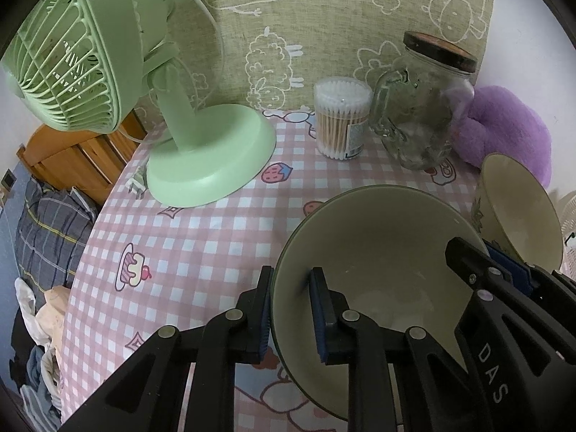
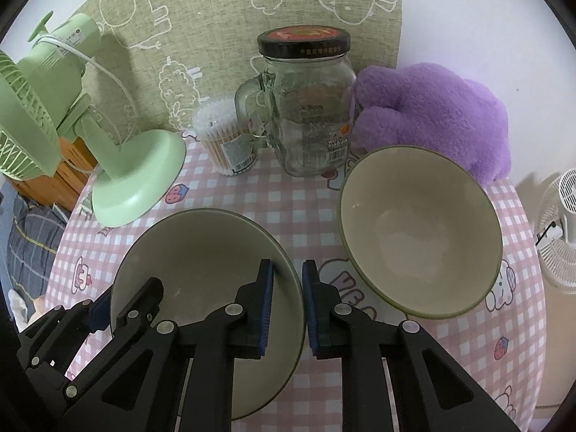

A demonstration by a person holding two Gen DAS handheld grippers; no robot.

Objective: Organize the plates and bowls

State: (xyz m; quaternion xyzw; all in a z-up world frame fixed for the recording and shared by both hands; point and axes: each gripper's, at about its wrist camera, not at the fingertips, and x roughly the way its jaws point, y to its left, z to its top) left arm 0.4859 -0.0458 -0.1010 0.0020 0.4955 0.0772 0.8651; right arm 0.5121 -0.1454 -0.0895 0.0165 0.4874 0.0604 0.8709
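Two cream bowls with green rims sit on the pink checked tablecloth. The near bowl (image 1: 378, 252) (image 2: 208, 252) has both grippers on its rim. My left gripper (image 1: 291, 309) has its jaws on either side of the bowl's left wall, closed on it. My right gripper (image 2: 286, 306) straddles the same bowl's right rim (image 2: 288, 270) with a narrow gap; it also shows in the left wrist view (image 1: 478, 262). The second bowl (image 2: 421, 230) (image 1: 518, 208) stands free to the right.
A green desk fan (image 1: 201, 151) (image 2: 133, 180) stands at the back left. A cotton swab tub (image 1: 342, 122) (image 2: 226, 144), a lidded glass jar (image 1: 421, 108) (image 2: 309, 115) and a purple plush (image 2: 439, 115) line the back. The table edge drops off left.
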